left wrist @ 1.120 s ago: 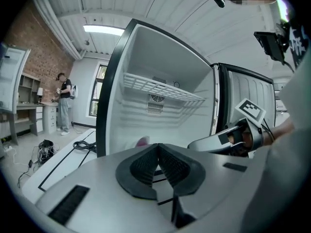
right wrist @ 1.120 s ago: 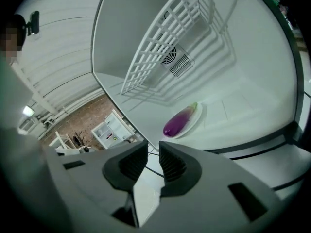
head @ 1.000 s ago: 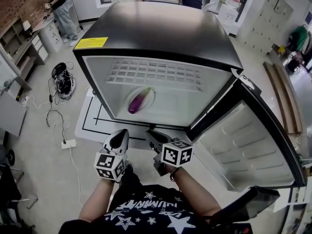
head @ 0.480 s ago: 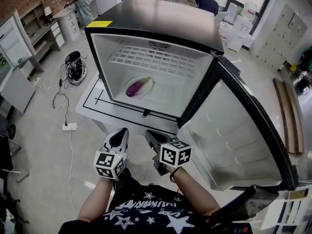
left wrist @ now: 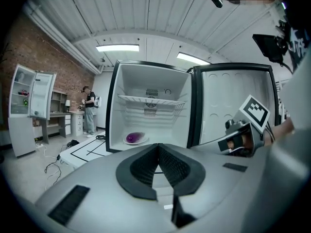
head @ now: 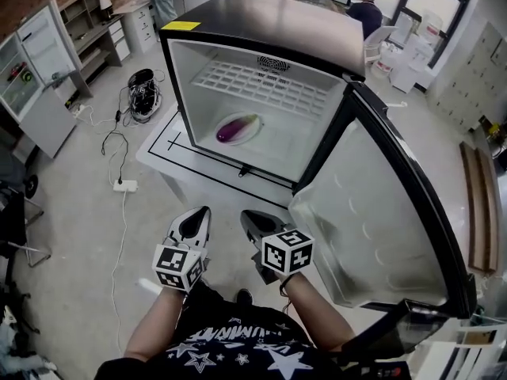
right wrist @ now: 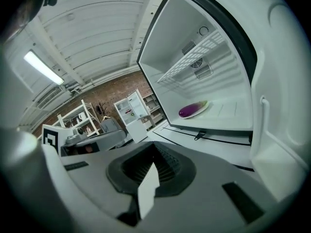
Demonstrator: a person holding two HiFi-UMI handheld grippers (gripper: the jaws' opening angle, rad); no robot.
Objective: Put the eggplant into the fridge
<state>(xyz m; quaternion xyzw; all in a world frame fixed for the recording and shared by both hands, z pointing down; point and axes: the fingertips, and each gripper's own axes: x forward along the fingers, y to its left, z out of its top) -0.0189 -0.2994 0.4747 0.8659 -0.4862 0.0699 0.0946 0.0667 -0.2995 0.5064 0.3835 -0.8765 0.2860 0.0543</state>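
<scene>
Left gripper (head: 196, 218) is closed all the way. In its own view the two dark pads meet in a thin line with nothing caught between them. The right gripper (head: 255, 222) is the same: fingers pressed together, holding nothing. Both hover side by side over the floor in front of the open fridge (head: 269, 22), well apart from it and not touching anything.

The hands are mostly tucked behind the marker cubes, so you can't really see the grip. The fridge door (head: 380, 212) swings out to the right and its far corner gets cut off at the frame edge.

The eggplant (head: 238, 127) is already inside, lying on its side on a pale plate (head: 226, 139) on the fridge floor, toward the left, below the wire shelf (head: 265, 85). It's glossy purple, with a lighter greenish end pointing toward the back. The plate is hard to make out against the white interior.
</scene>
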